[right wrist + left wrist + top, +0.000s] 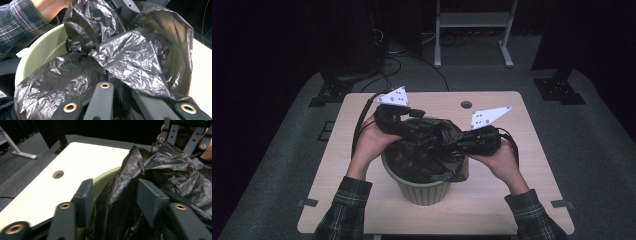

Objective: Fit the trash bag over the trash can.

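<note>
Right claw [120,97] clamps tight on the black bag [429,147] over the green bin [422,190], left claw [112,197] stands apart around a fold.

bin inside: hidden under the black bag [432,150] at the frame's centre in the high view.
bin [105,178] rim: a short green arc shows at centre in the left gripper view; the bag covers the rest.
right gripper [120,97] jaw tips: buried in bag folds, lower centre.
sleeve [17,25]: cut off at upper left.
</note>
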`<control>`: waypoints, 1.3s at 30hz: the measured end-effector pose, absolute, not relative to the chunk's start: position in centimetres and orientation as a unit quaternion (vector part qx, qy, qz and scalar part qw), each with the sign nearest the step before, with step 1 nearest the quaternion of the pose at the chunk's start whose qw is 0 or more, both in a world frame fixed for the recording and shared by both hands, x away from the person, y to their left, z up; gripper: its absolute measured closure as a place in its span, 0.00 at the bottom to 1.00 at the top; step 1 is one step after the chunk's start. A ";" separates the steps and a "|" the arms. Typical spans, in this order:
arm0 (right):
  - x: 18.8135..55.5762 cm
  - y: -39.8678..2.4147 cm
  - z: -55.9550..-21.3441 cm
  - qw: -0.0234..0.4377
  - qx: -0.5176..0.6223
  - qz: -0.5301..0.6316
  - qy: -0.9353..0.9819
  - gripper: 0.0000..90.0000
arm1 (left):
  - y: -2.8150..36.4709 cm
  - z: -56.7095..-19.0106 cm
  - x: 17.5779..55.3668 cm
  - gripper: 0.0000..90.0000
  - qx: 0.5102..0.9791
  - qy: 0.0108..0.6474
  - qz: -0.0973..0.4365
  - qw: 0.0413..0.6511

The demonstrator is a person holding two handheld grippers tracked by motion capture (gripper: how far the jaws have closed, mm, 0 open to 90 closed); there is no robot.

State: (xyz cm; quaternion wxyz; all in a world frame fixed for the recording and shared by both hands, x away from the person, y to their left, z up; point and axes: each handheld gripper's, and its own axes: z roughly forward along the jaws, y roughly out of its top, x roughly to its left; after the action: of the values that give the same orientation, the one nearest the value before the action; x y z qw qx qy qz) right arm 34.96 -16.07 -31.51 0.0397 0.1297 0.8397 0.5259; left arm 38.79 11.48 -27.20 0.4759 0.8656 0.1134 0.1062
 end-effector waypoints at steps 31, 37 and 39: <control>31.8 -23.0 -31.4 0.071 0.164 0.524 0.833 1.00 | 22.9 -28.1 34.9 0.98 0.810 0.227 0.182 0.509; 31.0 -24.1 -33.0 0.061 0.177 0.506 0.842 1.00 | 24.6 -29.0 34.2 0.99 0.796 0.245 0.185 0.521; 30.8 -24.2 -33.6 0.061 0.180 0.498 0.846 1.00 | 24.7 -29.3 34.2 1.00 0.796 0.244 0.177 0.525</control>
State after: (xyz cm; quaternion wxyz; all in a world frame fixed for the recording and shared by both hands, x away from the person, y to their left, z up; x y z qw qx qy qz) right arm 30.78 -24.20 -33.60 0.0613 0.1804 0.8458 0.4983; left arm 34.16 24.74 -29.29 0.5250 0.7960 0.2439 0.1765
